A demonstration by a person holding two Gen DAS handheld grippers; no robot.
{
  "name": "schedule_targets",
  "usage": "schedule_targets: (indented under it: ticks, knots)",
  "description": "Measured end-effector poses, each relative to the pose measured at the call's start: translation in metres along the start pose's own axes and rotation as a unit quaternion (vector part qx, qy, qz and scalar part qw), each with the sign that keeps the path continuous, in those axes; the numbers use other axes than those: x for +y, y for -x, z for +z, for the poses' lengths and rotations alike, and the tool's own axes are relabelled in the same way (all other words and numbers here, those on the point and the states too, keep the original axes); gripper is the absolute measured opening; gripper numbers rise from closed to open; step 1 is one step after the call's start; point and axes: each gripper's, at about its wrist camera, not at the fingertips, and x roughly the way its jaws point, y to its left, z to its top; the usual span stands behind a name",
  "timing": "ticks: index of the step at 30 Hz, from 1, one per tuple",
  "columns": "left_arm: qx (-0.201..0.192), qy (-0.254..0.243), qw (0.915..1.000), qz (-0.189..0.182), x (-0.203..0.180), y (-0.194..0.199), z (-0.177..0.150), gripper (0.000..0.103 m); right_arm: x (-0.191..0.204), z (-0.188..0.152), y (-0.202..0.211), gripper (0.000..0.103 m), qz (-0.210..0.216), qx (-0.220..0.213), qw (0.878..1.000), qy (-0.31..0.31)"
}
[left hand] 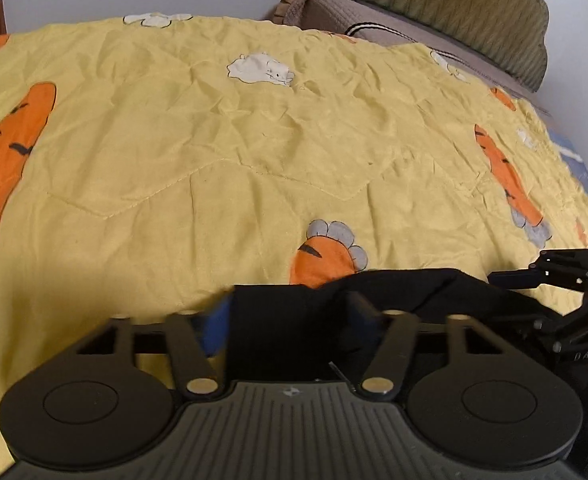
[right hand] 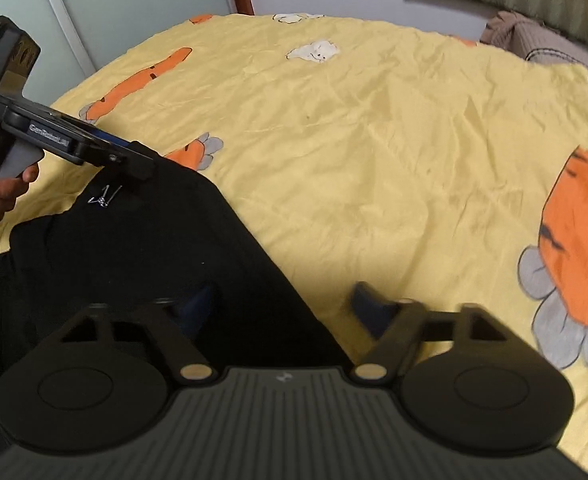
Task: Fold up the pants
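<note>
Right wrist view fills with the bed's yellow carrot-print quilt (right hand: 373, 140), spread as the folding surface. Black pants (right hand: 134, 248) lie across the lower left of that frame, flat enough to be handled by their edges. Both grippers sit at the cloth's near edge, probably to lift it together: the right gripper (right hand: 286, 304) has its fingers apart, straddling the pants' edge; the left gripper (left hand: 290, 316), bottom centre of its view, also stands apart with cloth between.

place: home bedroom | bed with yellow carrot-print quilt (left hand: 254, 140) | pillows (left hand: 433, 4) at 1 o'clock | sliding door (right hand: 134, 4) at 11 o'clock
</note>
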Motion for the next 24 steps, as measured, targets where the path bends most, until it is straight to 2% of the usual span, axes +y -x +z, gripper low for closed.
schedule_targets:
  ticks: [1, 2, 3, 4, 5, 7, 8, 14, 18, 22, 24]
  knots:
    - [0.0, -0.002, 1.0, 0.002, -0.001, 0.0, 0.0, 0.042, 0.001, -0.001, 0.001, 0.055, 0.0, -0.002, 1.0, -0.001]
    - [-0.003, 0.004, 1.0, 0.003, 0.0, 0.001, 0.0, 0.034, 0.001, 0.0, 0.002, 0.042, 0.001, -0.004, 1.0, -0.001]
    - [-0.008, 0.01, 0.9999, 0.002, 0.002, 0.004, 0.0, 0.034, 0.001, -0.001, 0.003, 0.028, 0.006, -0.007, 1.0, -0.006]
    - [-0.015, 0.012, 0.9998, 0.001, 0.002, 0.007, 0.0, 0.032, 0.0, 0.0, 0.004, 0.022, 0.01, -0.009, 1.0, -0.011]
    - [-0.028, 0.009, 0.9995, 0.008, 0.001, 0.012, 0.0, 0.031, 0.001, -0.001, 0.006, 0.012, 0.009, -0.014, 1.0, -0.014]
    - [-0.05, -0.003, 0.9984, 0.025, -0.003, 0.02, -0.001, 0.028, 0.004, -0.002, 0.009, 0.01, 0.0, -0.023, 1.0, -0.012]
    - [-0.059, -0.005, 0.9979, 0.025, -0.005, 0.024, -0.002, 0.026, 0.006, -0.003, 0.011, 0.007, -0.006, -0.028, 1.0, -0.008]
    - [-0.122, -0.006, 0.9923, 0.021, -0.011, 0.057, -0.014, 0.023, 0.032, -0.005, 0.036, 0.006, -0.074, -0.084, 0.994, 0.018]
    - [-0.176, -0.021, 0.984, 0.018, -0.016, 0.095, -0.036, 0.023, 0.076, -0.015, 0.067, 0.005, -0.137, -0.13, 0.979, 0.071]
    - [-0.199, -0.03, 0.9794, 0.016, -0.016, 0.13, -0.069, 0.023, 0.129, -0.034, 0.093, 0.005, -0.175, -0.164, 0.963, 0.12]
    - [-0.205, -0.034, 0.9781, 0.014, -0.016, 0.145, -0.088, 0.023, 0.151, -0.045, 0.105, 0.005, -0.179, -0.176, 0.959, 0.134]
